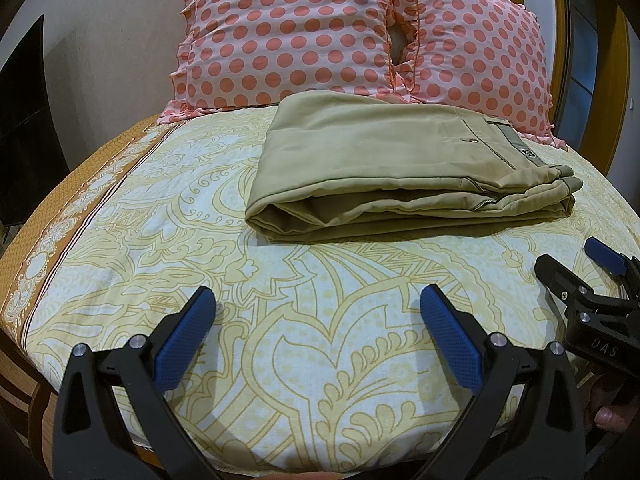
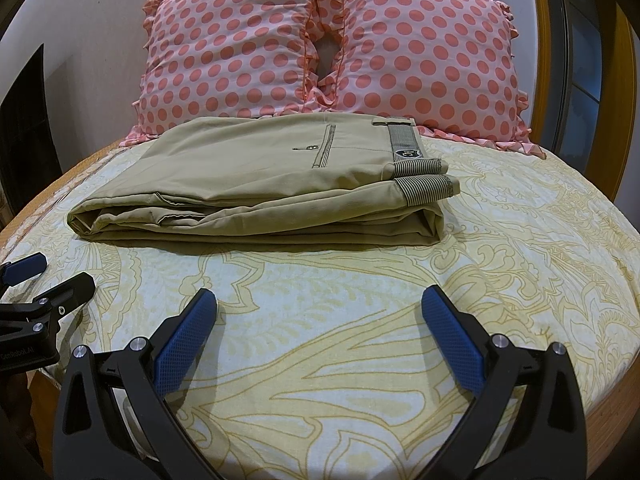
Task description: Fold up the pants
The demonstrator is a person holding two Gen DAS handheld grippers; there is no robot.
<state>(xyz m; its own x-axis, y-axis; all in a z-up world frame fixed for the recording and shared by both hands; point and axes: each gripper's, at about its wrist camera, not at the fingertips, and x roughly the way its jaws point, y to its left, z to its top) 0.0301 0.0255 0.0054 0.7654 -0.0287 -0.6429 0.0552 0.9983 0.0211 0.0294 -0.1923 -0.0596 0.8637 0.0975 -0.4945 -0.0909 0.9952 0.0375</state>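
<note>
The khaki pants [image 1: 384, 168] lie folded in a flat stack on the bed, waistband and back pocket to the right; they also show in the right wrist view [image 2: 260, 192]. My left gripper [image 1: 318, 300] is open and empty, low over the sheet in front of the stack. My right gripper [image 2: 320, 300] is open and empty too, in front of the stack and apart from it. The right gripper shows at the right edge of the left wrist view [image 1: 576, 264]. The left gripper shows at the left edge of the right wrist view [image 2: 48, 272].
The bed has a cream sheet with a yellow pattern [image 1: 280, 320]. Two pink pillows with coral dots [image 1: 288, 32] [image 2: 420, 60] stand against the wall behind the pants. A wooden bed frame [image 2: 544, 40] rises at the right. The bed's brown border [image 1: 48, 240] runs along the left.
</note>
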